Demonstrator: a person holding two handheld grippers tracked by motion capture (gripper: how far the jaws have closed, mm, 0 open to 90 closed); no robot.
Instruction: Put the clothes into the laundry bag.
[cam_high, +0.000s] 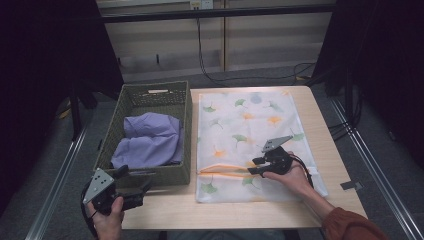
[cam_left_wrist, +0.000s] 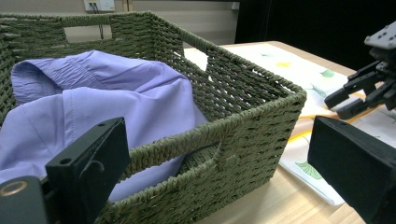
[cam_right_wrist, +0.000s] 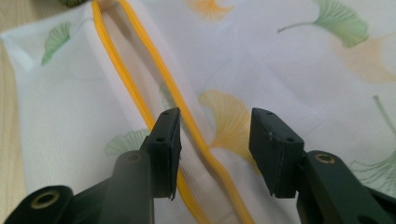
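A white mesh laundry bag (cam_high: 250, 135) printed with green and orange leaves lies flat on the table, its orange zipper (cam_right_wrist: 140, 88) running across near the front. My right gripper (cam_high: 254, 166) hovers open just over that zipper (cam_high: 225, 169), with the far zipper edge (cam_right_wrist: 205, 144) lying between the jaws and untouched. A lilac shirt (cam_high: 147, 140) is bundled in the green woven basket (cam_high: 186, 125) left of the bag. My left gripper (cam_high: 135, 186) is open in front of the basket's near wall (cam_left_wrist: 224, 158), holding nothing.
The wooden table (cam_high: 325, 135) ends just right of the bag and near the person's forearms. A metal rail (cam_high: 375, 165) runs along the floor at the right, and cables (cam_high: 300, 70) lie behind the table. In the left gripper view the right gripper (cam_left_wrist: 369, 88) shows at far right.
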